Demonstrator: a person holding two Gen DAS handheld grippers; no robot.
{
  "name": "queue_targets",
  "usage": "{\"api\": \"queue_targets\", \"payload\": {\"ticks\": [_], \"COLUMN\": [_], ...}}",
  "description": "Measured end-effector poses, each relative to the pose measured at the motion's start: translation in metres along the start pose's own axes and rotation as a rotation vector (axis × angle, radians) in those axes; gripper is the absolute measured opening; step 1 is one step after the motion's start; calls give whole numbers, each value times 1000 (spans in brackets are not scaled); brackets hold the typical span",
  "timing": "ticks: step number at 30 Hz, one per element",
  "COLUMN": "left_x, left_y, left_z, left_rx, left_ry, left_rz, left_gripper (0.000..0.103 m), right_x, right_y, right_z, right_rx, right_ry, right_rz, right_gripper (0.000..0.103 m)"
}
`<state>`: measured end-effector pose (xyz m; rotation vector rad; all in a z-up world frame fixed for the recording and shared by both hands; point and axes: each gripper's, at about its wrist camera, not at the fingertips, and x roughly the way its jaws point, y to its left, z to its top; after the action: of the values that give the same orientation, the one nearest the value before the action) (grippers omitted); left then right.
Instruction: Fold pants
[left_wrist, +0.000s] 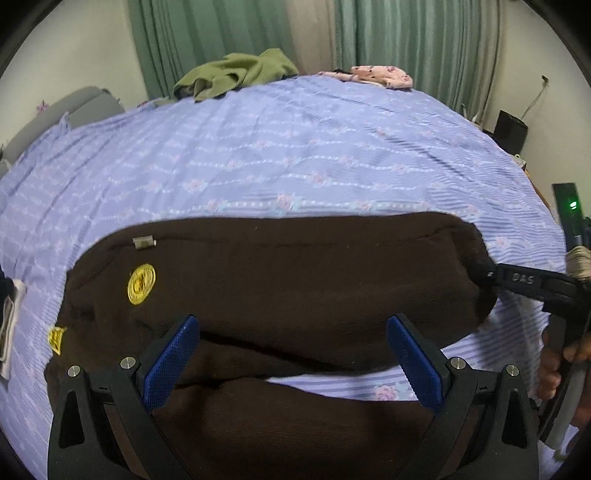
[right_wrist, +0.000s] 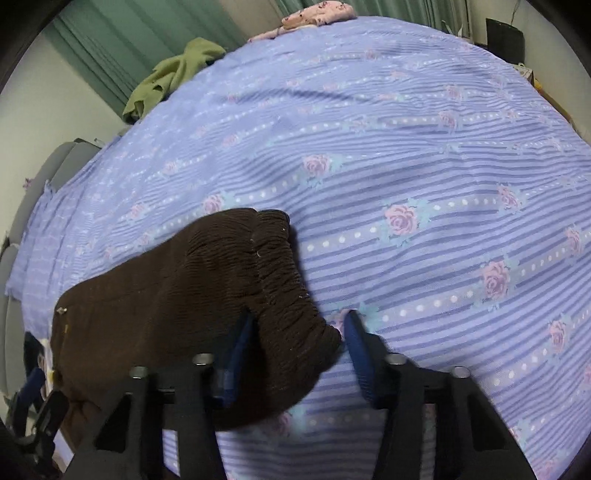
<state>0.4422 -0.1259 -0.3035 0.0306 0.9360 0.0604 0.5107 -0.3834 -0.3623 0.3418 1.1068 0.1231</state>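
Dark brown pants (left_wrist: 280, 280) lie folded across the near part of a bed with a lavender floral sheet (left_wrist: 295, 155); yellow stickers show on their left part. My left gripper (left_wrist: 293, 360) stands wide open just above the pants, its blue pads (left_wrist: 173, 358) on either side of a fold and clear of the cloth. The right gripper (left_wrist: 524, 284) reaches in from the right edge to the pants' right end. In the right wrist view the right gripper (right_wrist: 295, 350) has the gathered elastic waistband (right_wrist: 291, 306) filling the space between its pads, which press on it.
A green garment (left_wrist: 236, 74) and a pink floral one (left_wrist: 380, 75) lie at the bed's far edge, before green curtains (left_wrist: 406, 33). A grey padded surface (left_wrist: 66, 110) borders the left side. A black box (left_wrist: 511, 131) stands at the right. A hand (left_wrist: 554, 362) holds the right gripper.
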Motion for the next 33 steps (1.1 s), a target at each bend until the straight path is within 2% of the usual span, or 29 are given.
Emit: {"api": "queue_targets", "payload": {"ticks": [2,6,8,9,11,12,13,14,15,17,22,27,31,33], "left_x": [3,1,1,0,-5,-10,-17,-28,-36,-59,-112,-139,-134,-124], "left_y": [2,6,12,15,22,26,32,40,46,64,115,169,207,216], "left_z": [-4,-8,-10,-12,-13,-15,-16,-18,-21,-26,-56,-94,-122,-132], "left_rx": [-6,3,-2,-3,-4,-5,-6,-6,-6,-17,-53,-82,-127,-140], "left_ry": [12,-2,6,11,4,-4,-20,-43,-58,-90,-127,-75,-7,22], "left_rz": [0,22,41,53,62,60,58,60,63,66,85,120,122,125], "left_gripper": [103,103,103,103,103,103,103,103,103,103,103,103,103,103], "right_x": [-7,-31,-25,-17,-14,-27,-40,-59,-85,-123,-184,-192,-174,-163], "right_y": [8,34,43,45,49,47,47,47,48,54,85,105,101,99], "right_z": [0,-1,-1,-2,-4,-9,-12,-17,-25,-44,-108,-167,-212,-230], "right_rx": [-65,-244,-293,-315,-334,-322,-305,-277,-238,-209,-157,-47,167,260], "right_ry": [-26,-166,-167,-138,-113,-146,-185,-231,-291,-346,-374,-293,-220,-207], "right_rz": [-39,-230,-299,-333,-370,-374,-373,-377,-370,-338,-272,-212,-143,-142], "right_gripper": [26,25,29,31,42,48,66,79,79,79,79,79,79,79]}}
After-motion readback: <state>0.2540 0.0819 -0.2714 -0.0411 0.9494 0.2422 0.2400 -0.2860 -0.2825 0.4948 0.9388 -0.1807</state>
